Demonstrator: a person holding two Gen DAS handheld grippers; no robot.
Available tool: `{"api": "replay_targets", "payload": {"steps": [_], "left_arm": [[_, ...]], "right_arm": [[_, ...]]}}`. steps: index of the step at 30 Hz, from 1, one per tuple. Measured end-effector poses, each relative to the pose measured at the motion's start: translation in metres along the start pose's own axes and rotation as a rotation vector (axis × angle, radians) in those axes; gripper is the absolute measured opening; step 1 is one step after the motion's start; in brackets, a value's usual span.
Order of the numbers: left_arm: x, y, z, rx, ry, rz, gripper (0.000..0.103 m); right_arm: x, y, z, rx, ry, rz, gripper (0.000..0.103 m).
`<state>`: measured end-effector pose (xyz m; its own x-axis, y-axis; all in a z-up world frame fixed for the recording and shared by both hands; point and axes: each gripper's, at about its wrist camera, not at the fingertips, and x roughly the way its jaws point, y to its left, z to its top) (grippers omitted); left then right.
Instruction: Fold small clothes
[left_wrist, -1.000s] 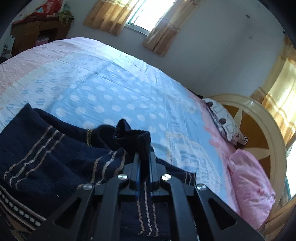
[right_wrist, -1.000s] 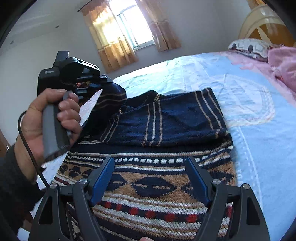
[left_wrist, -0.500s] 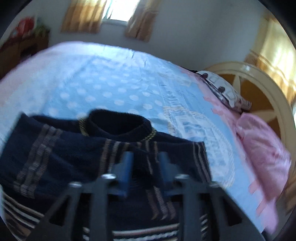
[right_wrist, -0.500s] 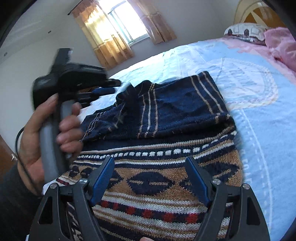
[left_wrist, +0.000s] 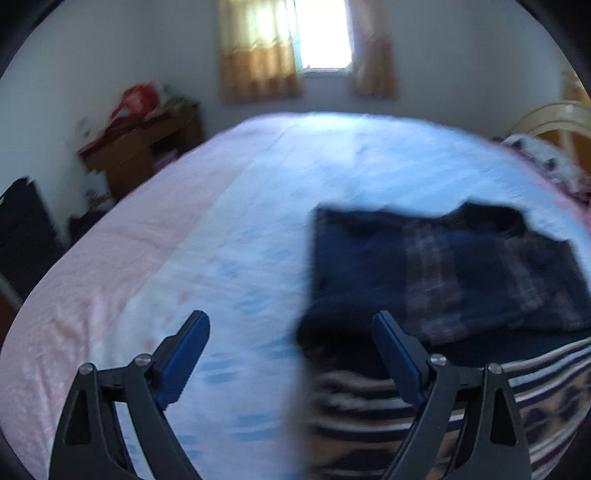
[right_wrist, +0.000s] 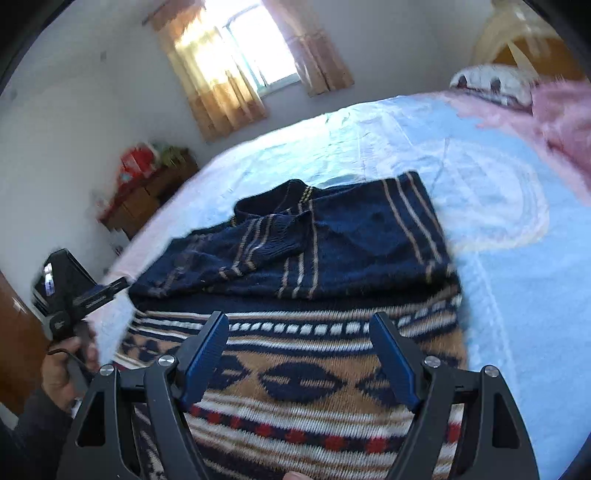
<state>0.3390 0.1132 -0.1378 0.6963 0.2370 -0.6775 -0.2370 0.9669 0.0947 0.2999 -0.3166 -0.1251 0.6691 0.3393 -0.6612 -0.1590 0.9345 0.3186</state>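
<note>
Navy knitted sweater with tan stripes and a patterned brown, white and red band (right_wrist: 332, 266) lies flat on the bed, sleeve folded across the navy upper part. Right gripper (right_wrist: 297, 354) hovers over the patterned band, fingers spread wide, grasping nothing. Left gripper (left_wrist: 291, 354), also spread wide and holding nothing, sits at the sweater's left edge, one finger over the light blue and pink bedsheet (left_wrist: 240, 266), the other over the knit; view blurred. No containers seen. Room: pink pillow (right_wrist: 561, 122), curtained window (right_wrist: 251, 59), brown wooden cabinet (left_wrist: 140, 155) by the white wall.
</note>
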Motion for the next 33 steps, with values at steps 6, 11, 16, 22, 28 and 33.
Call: {"api": "replay_targets", "payload": {"steps": [6, 11, 16, 22, 28, 33], "left_arm": [[0.035, 0.019, -0.017, -0.086, 0.096, -0.063, 0.092], [0.039, 0.022, -0.024, -0.111, 0.111, -0.127, 0.097], [0.042, 0.02, -0.025, -0.111, 0.123, -0.15, 0.099], [0.042, 0.025, -0.026, -0.131, 0.124, -0.171, 0.1], [0.04, 0.025, -0.028, -0.115, 0.125, -0.195, 0.1], [0.027, 0.028, -0.027, -0.125, 0.088, -0.206, 0.1]], "right_arm": [[0.052, 0.0, 0.051, 0.089, 0.103, 0.007, 0.07], [0.12, 0.009, 0.073, 0.131, 0.167, -0.029, 0.062], [0.161, 0.031, 0.071, 0.067, 0.185, -0.139, 0.05], [0.136, 0.062, 0.076, -0.108, 0.098, -0.192, 0.007], [0.1, 0.048, 0.096, -0.125, -0.007, -0.268, 0.007], [0.118, 0.007, 0.082, -0.053, 0.077, -0.303, 0.007]]}}
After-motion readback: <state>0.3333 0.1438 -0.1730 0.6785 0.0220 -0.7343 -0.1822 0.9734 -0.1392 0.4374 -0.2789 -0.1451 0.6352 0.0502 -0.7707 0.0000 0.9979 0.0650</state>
